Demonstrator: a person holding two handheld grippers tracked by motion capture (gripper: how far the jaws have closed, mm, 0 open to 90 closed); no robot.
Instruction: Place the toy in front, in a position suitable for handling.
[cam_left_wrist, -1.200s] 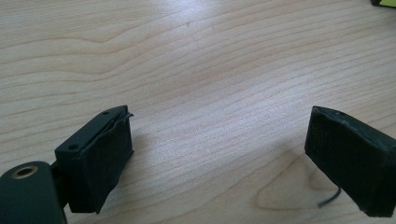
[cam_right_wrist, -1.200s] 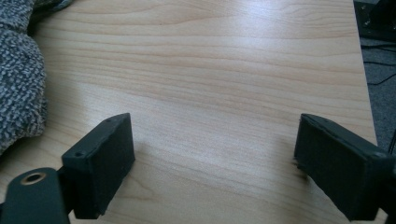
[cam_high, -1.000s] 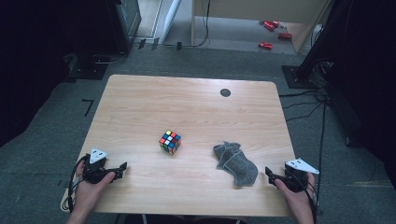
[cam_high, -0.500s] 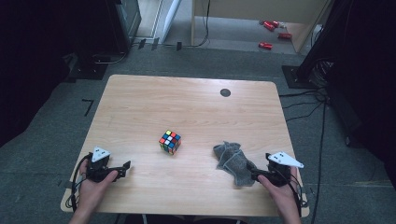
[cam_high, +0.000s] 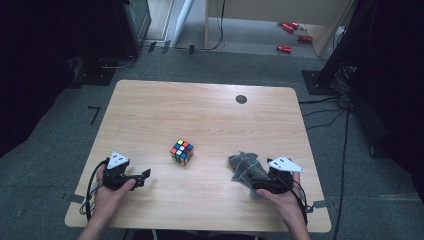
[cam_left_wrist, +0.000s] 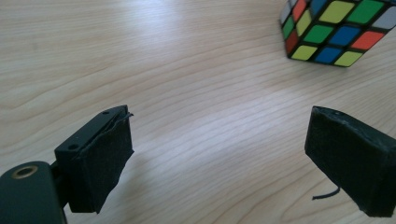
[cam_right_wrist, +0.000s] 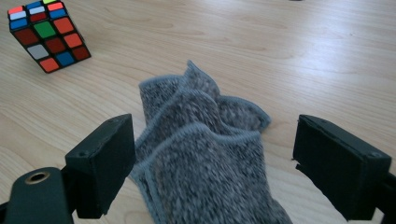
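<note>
A scrambled puzzle cube (cam_high: 182, 152) rests near the middle of the wooden table (cam_high: 200, 115). A crumpled grey cloth (cam_high: 243, 165) lies to its right. My right gripper (cam_high: 256, 181) is open and sits over the cloth's near end; in the right gripper view the grey cloth (cam_right_wrist: 205, 154) lies between the wide-apart jaws, with the cube (cam_right_wrist: 46, 35) at the upper left. My left gripper (cam_high: 144, 176) is open near the front left of the table, nothing between its jaws. In the left gripper view the cube (cam_left_wrist: 338, 30) sits ahead at the upper right.
A small dark round spot (cam_high: 241, 99) marks the table's far side. Cables (cam_high: 325, 115) trail on the floor to the right. Red objects (cam_high: 290, 35) lie on the floor beyond the table, beside dark equipment (cam_high: 125, 25).
My right gripper has moved left from the table's right edge onto the near end of the grey cloth. The left gripper has shifted only slightly.
</note>
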